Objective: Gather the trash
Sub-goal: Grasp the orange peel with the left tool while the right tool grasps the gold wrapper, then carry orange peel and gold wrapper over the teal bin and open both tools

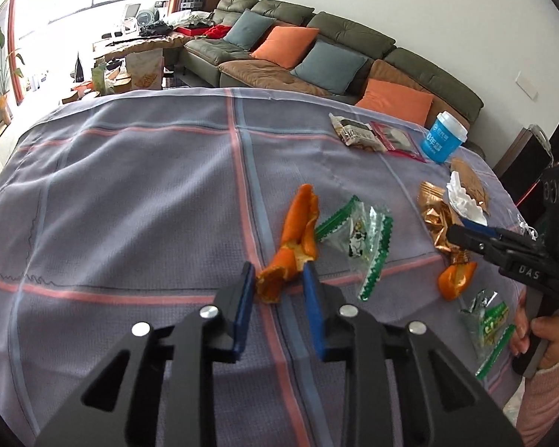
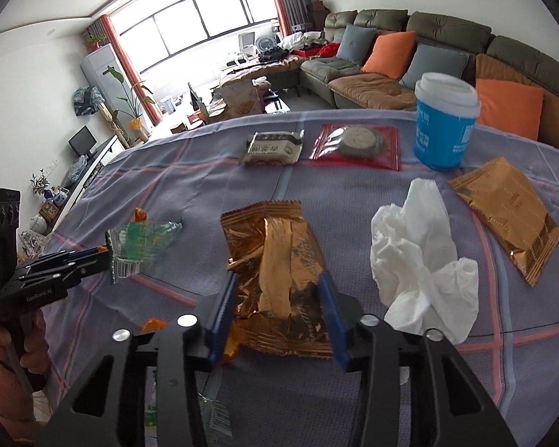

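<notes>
A long orange peel (image 1: 296,240) lies on the checked tablecloth (image 1: 130,193). My left gripper (image 1: 277,273) is open, with its blue pads on either side of the peel's near end. My right gripper (image 2: 279,287) is open around a crumpled gold foil wrapper (image 2: 279,260); in the left wrist view this gripper (image 1: 462,232) reaches over the same gold wrapper (image 1: 438,219). A crumpled white tissue (image 2: 421,260) lies right of it. Clear green-edged wrappers (image 1: 361,242) and a second orange peel (image 1: 456,277) lie between the grippers.
A blue cup with a white lid (image 2: 445,123), a flat gold sachet (image 2: 507,219), a red zip bag (image 2: 357,147) and a grey snack pack (image 2: 272,147) sit farther back. Another green wrapper (image 1: 488,324) lies near the table's right edge. A sofa (image 1: 316,48) stands behind.
</notes>
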